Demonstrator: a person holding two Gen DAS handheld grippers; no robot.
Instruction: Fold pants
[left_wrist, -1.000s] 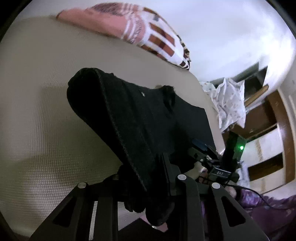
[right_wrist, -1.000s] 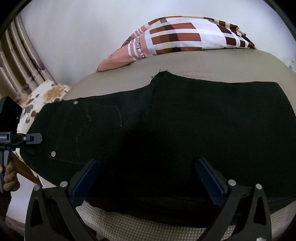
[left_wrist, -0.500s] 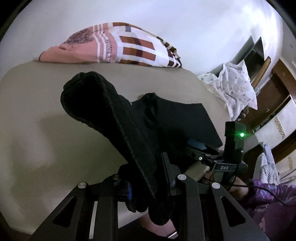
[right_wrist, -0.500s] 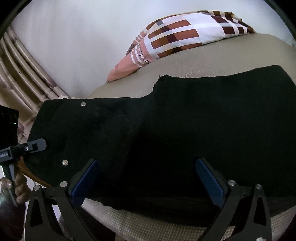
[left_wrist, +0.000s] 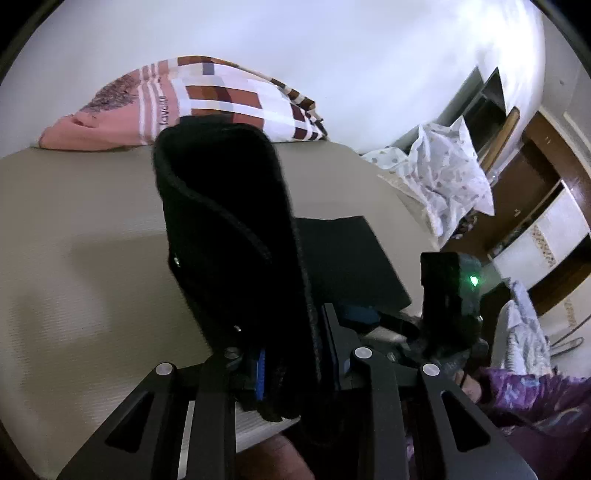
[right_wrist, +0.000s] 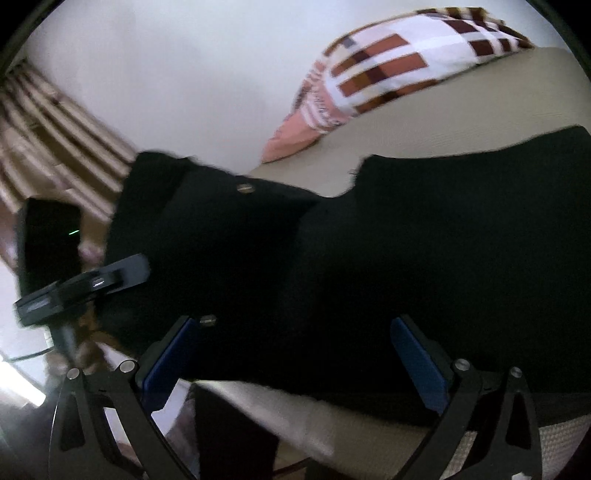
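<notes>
A plain white wall (left_wrist: 332, 55) fills the top of the left wrist view. Below it lies a beige bed (left_wrist: 74, 258), a checked pillow (left_wrist: 221, 99) at its head. At right stand brown wooden cabinets (left_wrist: 546, 206); a patterned white cloth (left_wrist: 450, 177) hangs there. Striped curtains (right_wrist: 48, 122) fill the right wrist view's upper left.

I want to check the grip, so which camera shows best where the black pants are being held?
The left wrist view: the left gripper is shut on the black pants, their waistband end standing up. The right wrist view shows the pants spread on the bed, blurred, between its open fingers.
</notes>
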